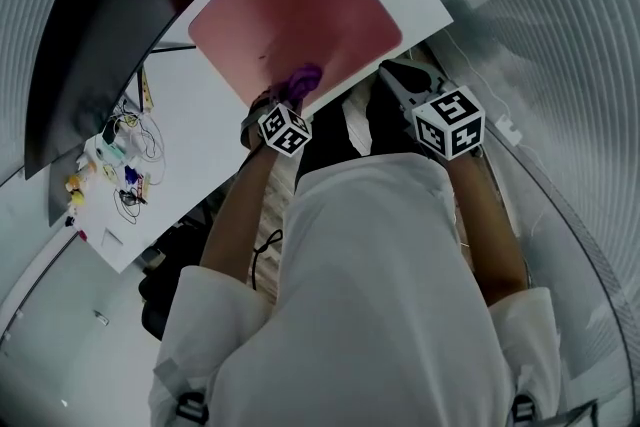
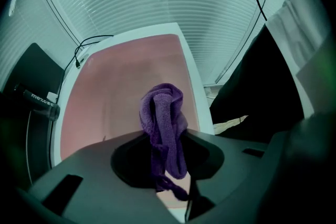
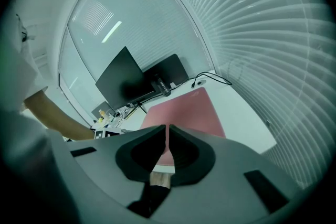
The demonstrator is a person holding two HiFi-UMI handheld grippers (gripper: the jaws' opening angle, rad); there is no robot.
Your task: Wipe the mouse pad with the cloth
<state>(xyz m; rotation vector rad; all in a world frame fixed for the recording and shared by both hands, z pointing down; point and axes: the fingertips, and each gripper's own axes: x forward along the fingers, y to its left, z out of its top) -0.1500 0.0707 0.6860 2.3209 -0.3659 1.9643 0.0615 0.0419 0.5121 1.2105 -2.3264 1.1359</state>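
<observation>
A large pink mouse pad lies on the white desk. My left gripper is shut on a bunched purple cloth at the pad's near edge. In the left gripper view the cloth hangs from between the jaws over the pad. My right gripper is held off the desk's near edge, to the right of the pad, with its jaws closed on nothing. In the right gripper view the pad lies ahead of the right gripper.
A dark monitor stands at the desk's left, with small items and cables beside it. A black cable runs by the pad's far corner. White blinds run along the right side.
</observation>
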